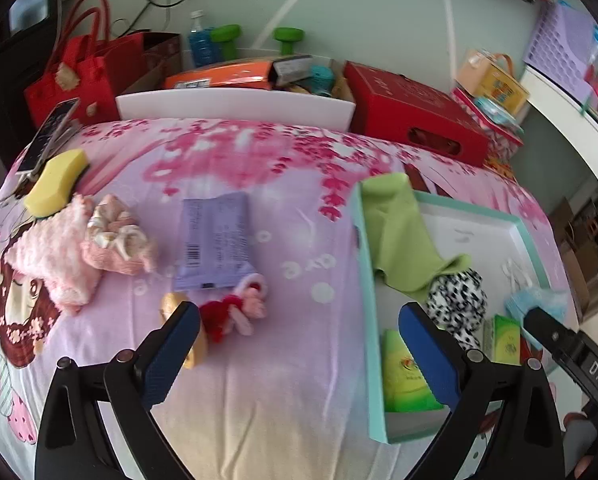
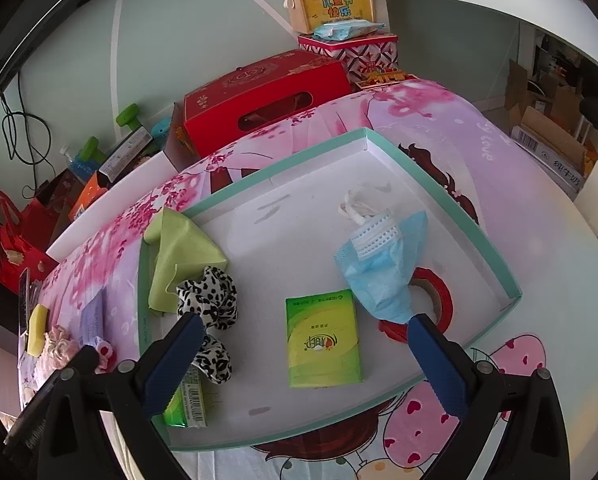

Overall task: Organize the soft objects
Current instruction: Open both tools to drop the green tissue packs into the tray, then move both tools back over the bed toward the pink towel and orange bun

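Observation:
A teal-rimmed white tray (image 2: 283,160) lies on the pink bedsheet. It holds a green cloth (image 2: 179,256), a black-and-white scrunchie (image 2: 211,300), two green tissue packs (image 2: 323,340) and a blue face mask (image 2: 383,272). My right gripper (image 2: 305,320) hovers open over the tray, and the mask's lower end touches its right fingertip. My left gripper (image 1: 299,312) is open above the sheet, left of the tray (image 1: 365,280). A red-and-pink plush piece (image 1: 235,312) lies just inside its left finger, unpinched. Farther left lie a purple packet (image 1: 215,240), a pink scrunchie (image 1: 115,240), a fluffy pink cloth (image 1: 55,256) and a yellow sponge (image 1: 57,182).
Along the bed's far edge stand a white bin (image 1: 235,106) full of clutter and a red box (image 1: 415,116). A red bag (image 1: 75,76) stands at the back left, with a dark flat device (image 1: 47,136) by the sponge. A red tape roll (image 2: 439,296) lies beside the mask.

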The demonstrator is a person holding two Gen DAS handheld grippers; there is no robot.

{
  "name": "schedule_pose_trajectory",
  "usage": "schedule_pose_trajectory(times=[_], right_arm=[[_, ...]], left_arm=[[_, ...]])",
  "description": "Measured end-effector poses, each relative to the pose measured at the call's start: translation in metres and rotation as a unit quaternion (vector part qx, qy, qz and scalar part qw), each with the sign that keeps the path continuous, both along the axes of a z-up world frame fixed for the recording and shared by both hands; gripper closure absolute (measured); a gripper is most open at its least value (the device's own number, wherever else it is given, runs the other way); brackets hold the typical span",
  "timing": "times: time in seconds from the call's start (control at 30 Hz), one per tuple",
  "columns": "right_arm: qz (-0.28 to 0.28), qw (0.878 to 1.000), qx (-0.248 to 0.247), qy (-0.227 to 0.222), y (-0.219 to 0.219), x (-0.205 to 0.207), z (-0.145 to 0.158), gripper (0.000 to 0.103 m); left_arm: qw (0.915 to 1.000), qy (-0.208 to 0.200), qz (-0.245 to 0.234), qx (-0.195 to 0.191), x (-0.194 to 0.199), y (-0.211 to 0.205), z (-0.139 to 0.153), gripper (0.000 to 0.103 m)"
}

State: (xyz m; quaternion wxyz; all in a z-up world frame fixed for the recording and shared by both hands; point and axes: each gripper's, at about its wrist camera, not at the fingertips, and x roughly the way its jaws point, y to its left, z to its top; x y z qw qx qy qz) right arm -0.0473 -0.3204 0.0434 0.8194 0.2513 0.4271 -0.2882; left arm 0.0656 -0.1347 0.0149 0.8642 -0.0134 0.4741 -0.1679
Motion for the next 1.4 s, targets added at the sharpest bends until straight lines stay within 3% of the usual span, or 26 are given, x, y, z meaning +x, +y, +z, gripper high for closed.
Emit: schedule_pose_trajectory(times=[0.23,0.37,0.67,0.8,1.1,1.4], right_arm=[[0.002,1.0,-0.003,-0.005,0.001,0.0,0.003,0.0],[0.009,1.0,-0.011,-0.018,0.009,0.003,0.011,0.0],[0.073,0.996,-0.024,-0.042,0.057,0.034,0.026,0.0],[0.105,0.993,-0.034,-0.043,0.081,0.051,0.028,0.0],[0.189,0.98,-0.036,-0.039,0.139,0.09,0.019,0.0],[0.256,0.966,0.007,-0.017,0.186,0.117,-0.015,0.0]], left_arm=[[0.9995,0.007,0.03,-0.011,0.012,0.025,0.004,0.003],[0.9973,-0.005,0.073,-0.004,0.023,0.055,0.012,0.003],[0.9815,-0.036,0.188,0.014,0.04,0.144,0.031,0.003],[0.9743,-0.032,0.223,0.002,0.043,0.178,0.032,0.003],[0.9657,-0.002,0.259,0.005,0.053,0.217,0.015,0.003],[0.9665,0.042,0.253,-0.009,0.068,0.22,-0.015,0.003]])
